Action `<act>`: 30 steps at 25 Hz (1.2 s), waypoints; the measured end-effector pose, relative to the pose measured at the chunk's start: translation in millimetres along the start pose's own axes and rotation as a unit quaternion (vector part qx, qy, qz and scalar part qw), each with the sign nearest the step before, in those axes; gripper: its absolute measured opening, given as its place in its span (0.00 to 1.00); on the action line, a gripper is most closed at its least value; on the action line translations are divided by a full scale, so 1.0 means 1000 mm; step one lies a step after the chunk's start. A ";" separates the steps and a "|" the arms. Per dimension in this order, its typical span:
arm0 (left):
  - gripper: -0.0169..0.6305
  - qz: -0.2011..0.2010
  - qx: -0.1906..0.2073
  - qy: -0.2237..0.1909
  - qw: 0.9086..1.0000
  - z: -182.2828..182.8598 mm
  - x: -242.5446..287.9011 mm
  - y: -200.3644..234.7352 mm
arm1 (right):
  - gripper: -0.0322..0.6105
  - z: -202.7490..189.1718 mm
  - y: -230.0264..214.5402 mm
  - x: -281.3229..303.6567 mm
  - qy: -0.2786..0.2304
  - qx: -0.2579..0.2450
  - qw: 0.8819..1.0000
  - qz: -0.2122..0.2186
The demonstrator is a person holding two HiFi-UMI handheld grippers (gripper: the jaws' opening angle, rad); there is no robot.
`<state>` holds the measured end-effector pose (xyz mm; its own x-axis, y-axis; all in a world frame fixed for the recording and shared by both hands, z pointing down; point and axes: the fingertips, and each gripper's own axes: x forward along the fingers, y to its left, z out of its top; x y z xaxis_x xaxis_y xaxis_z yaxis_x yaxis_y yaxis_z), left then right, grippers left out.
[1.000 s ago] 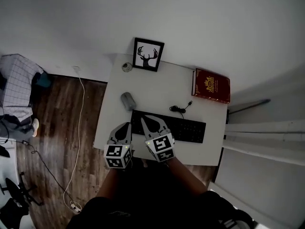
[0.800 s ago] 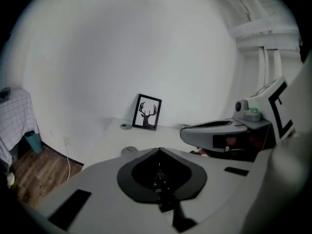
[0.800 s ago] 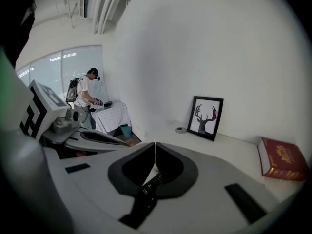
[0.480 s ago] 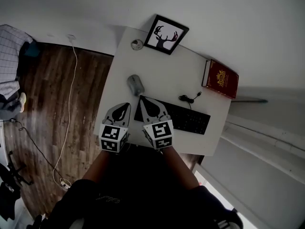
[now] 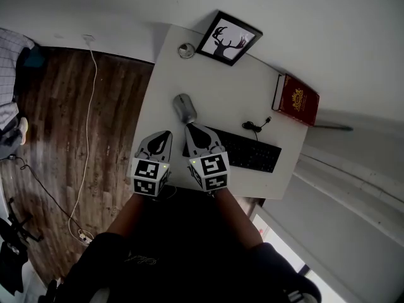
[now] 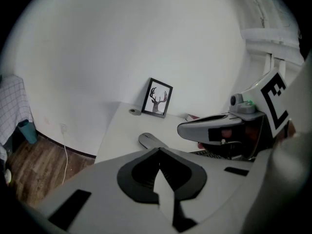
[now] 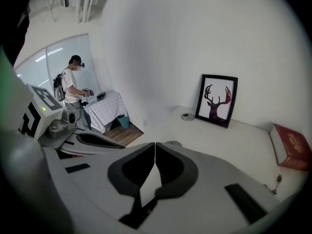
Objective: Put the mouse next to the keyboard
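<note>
room and surface, as i see them from my station:

- white table point(image 5: 243, 84), set against a plain white wall point(image 5: 315, 11) at its 12 o'clock side.
- dark wooden floor point(image 5: 57, 125) at the table's 9 o'clock, with a white cable point(image 5: 86, 131) trailing across it and a checked cloth point(image 5: 9, 43) at the far edge of the head view.
- framed deer picture point(image 5: 229, 38), upright at the back of the table; a small round object point(image 5: 185, 50) lies just beside it at its 9 o'clock, too small for me to name.
- red book point(image 5: 297, 100), flat at the table's 3 o'clock edge.
- black keyboard point(image 5: 252, 154) along the near edge, its cable point(image 5: 255, 127) coiled at its 12 o'clock.
- grey mouse point(image 5: 185, 108), on the table near the keyboard's left end, at about 11 o'clock from it; i cannot tell whether they touch.
- left gripper point(image 5: 162, 135), over the table's near left corner, jaws together, nothing in them.
- right gripper point(image 5: 191, 129), over the keyboard's left end, jaws pressed together and empty; the mouse sits at its 12 o'clock, apart from the tips.
- a person point(image 7: 74, 84) stands far off by the window in the right gripper view.
</note>
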<state>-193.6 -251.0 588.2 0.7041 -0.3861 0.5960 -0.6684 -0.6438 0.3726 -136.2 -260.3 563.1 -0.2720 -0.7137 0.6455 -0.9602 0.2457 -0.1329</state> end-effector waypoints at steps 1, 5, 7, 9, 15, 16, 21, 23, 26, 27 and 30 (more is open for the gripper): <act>0.03 -0.001 0.002 0.003 1.000 -0.001 0.002 0.002 | 0.08 -0.001 0.000 0.002 0.004 0.000 1.000 -0.001; 0.03 -0.003 0.018 0.012 1.000 0.001 0.010 0.012 | 0.08 -0.005 -0.001 0.012 0.020 0.000 1.000 -0.004; 0.03 -0.007 0.018 0.013 1.000 0.004 0.012 0.015 | 0.08 -0.005 -0.001 0.017 0.026 0.000 1.000 -0.004; 0.03 -0.009 0.015 0.012 1.000 0.007 0.014 0.019 | 0.08 -0.004 -0.001 0.022 0.032 -0.001 0.999 -0.003; 0.03 -0.018 0.008 0.023 1.000 0.011 0.024 0.028 | 0.08 0.007 -0.008 0.041 0.046 -0.028 0.998 -0.014; 0.03 -0.019 0.008 0.026 0.999 0.013 0.026 0.029 | 0.08 0.005 -0.009 0.044 0.054 -0.028 0.998 -0.012; 0.03 -0.025 0.015 0.036 0.999 0.018 0.034 0.034 | 0.08 -0.008 -0.014 0.056 0.089 -0.045 0.995 -0.019; 0.03 -0.027 0.013 0.037 0.999 0.019 0.038 0.037 | 0.09 -0.009 -0.018 0.061 0.097 -0.057 0.993 -0.028; 0.03 -0.030 0.009 0.042 0.999 0.018 0.043 0.040 | 0.13 -0.014 -0.025 0.066 0.123 -0.073 0.989 -0.045; 0.03 -0.031 0.008 0.043 0.999 0.018 0.045 0.041 | 0.24 -0.016 -0.026 0.068 0.133 -0.076 0.987 -0.048; 0.03 -0.032 0.003 0.046 0.998 0.017 0.050 0.043 | 0.36 -0.021 -0.031 0.076 0.146 -0.079 0.985 -0.054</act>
<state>-182.7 -309.6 621.9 0.7206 -0.2819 0.6335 -0.6206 -0.6696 0.4080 -125.4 -308.0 631.9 -0.1166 -0.5288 0.8407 -0.9544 0.2939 0.0525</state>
